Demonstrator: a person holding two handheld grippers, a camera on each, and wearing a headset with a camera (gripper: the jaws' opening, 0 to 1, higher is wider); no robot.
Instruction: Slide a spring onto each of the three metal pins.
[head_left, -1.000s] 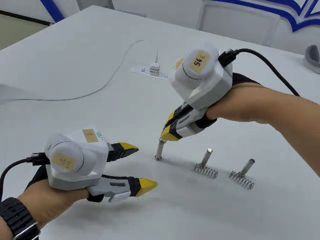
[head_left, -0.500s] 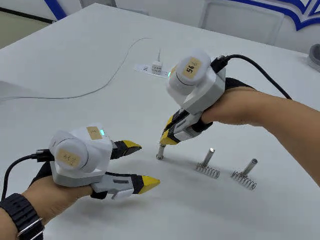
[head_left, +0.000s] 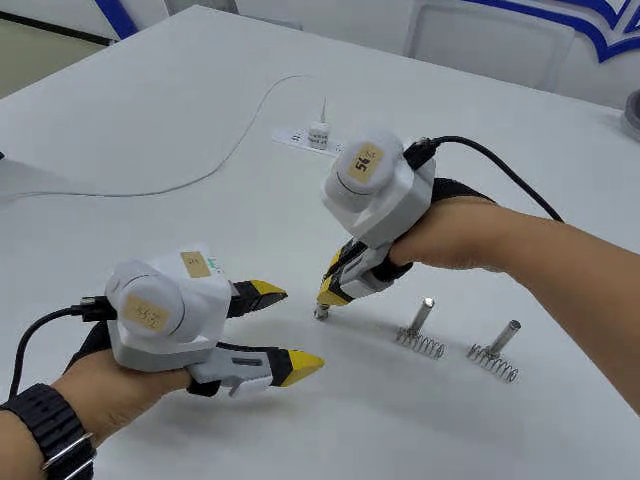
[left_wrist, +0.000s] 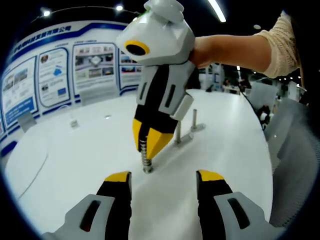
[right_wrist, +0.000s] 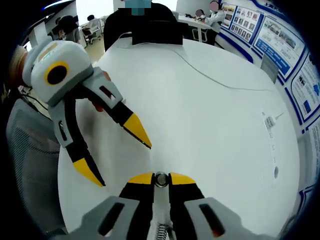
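- Lower left of the head view: we see the left gripper (head_left: 285, 328) just above the white table (head_left: 150, 100). Its two yellow-tipped jaws are spread wide, with nothing between them and nothing touched.
- In the left gripper view, those jaws point across a bare stretch of table toward the leftmost pin (head_left: 322, 312), near it but apart from it.
- Centre of the head view: the right gripper (head_left: 331, 294) slants down from the upper right onto that pin. Its jaws are drawn together on the pin. In the right gripper view we see the yellow tips pressed against either side of the pin's round head.
- In the left gripper view, a spring (left_wrist: 145, 152) coils around the same pin just below those tips and reaches down to the pin's foot.
- Right of centre in the head view: the middle pin (head_left: 423, 313) and the right pin (head_left: 505, 335) stand well apart from both grippers. A second spring (head_left: 420, 345) and a third spring (head_left: 493, 362) lie at their feet. We cannot tell whether they sit around the feet or beside them.
- Upper part of the head view: a thin cable (head_left: 235, 145) curves over the table, and a small white object (head_left: 319, 133) stands on a paper strip (head_left: 295, 137).
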